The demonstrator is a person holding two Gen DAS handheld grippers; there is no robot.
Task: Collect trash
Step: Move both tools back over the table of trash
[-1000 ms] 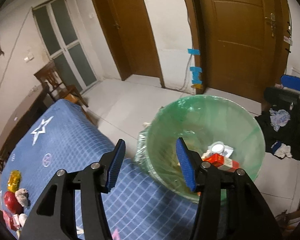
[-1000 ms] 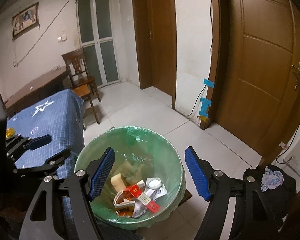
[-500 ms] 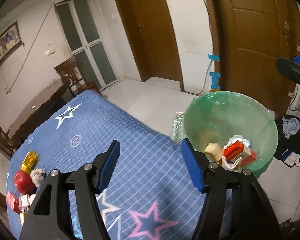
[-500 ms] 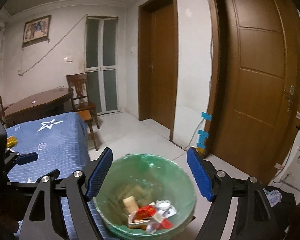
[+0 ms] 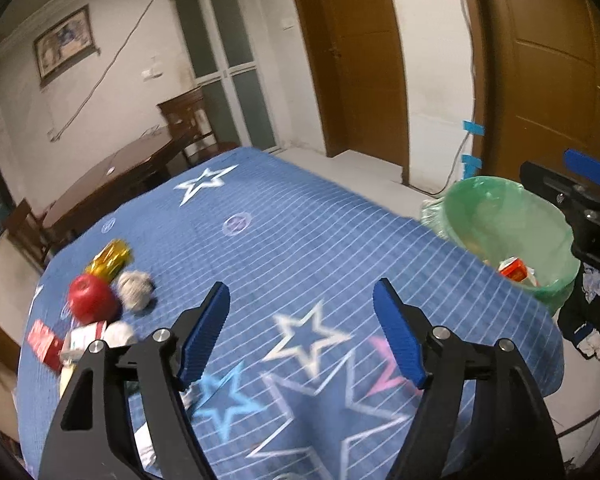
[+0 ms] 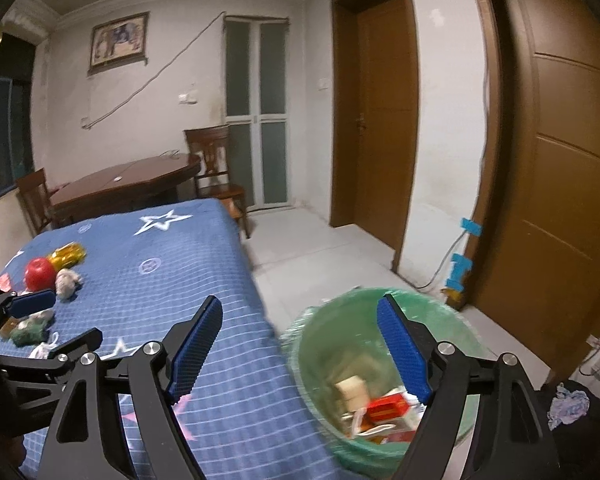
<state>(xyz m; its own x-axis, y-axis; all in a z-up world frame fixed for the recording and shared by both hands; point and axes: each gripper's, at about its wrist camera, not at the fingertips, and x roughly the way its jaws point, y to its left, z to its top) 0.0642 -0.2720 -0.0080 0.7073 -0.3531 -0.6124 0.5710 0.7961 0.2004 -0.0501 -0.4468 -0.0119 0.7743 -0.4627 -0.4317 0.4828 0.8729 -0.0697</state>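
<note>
Room: you stand in a dim tiled room with brown doors; a blue star-print cloth (image 5: 308, 240) covers the table.
Trash: the pile (image 5: 96, 312) sits at the lower left of the left view, on the cloth's far-left end: a crumpled grey wad (image 5: 135, 294), a white wad and red-and-white cartons.
Not trash, likely: a glossy red apple (image 5: 90, 298) and a gold foil item (image 5: 110, 260) touch that pile.
Bin: the green-lined bin (image 6: 380, 380) stands on the floor just beside the table's right end, with cartons already inside.
Left claw (image 5: 300, 336): spread wide, empty, above the cloth, aimed right of the pile.
Right claw (image 6: 300, 348): spread wide, empty, over the table edge and bin rim.
Risks: you could pinch the soft cloth with a wad and drag it; the round apple may roll if nudged; light cartons may slip from the ribbed blue pads (image 5: 204, 336).
Textures: crumpled paper, stiff card, thin shiny liner.
</note>
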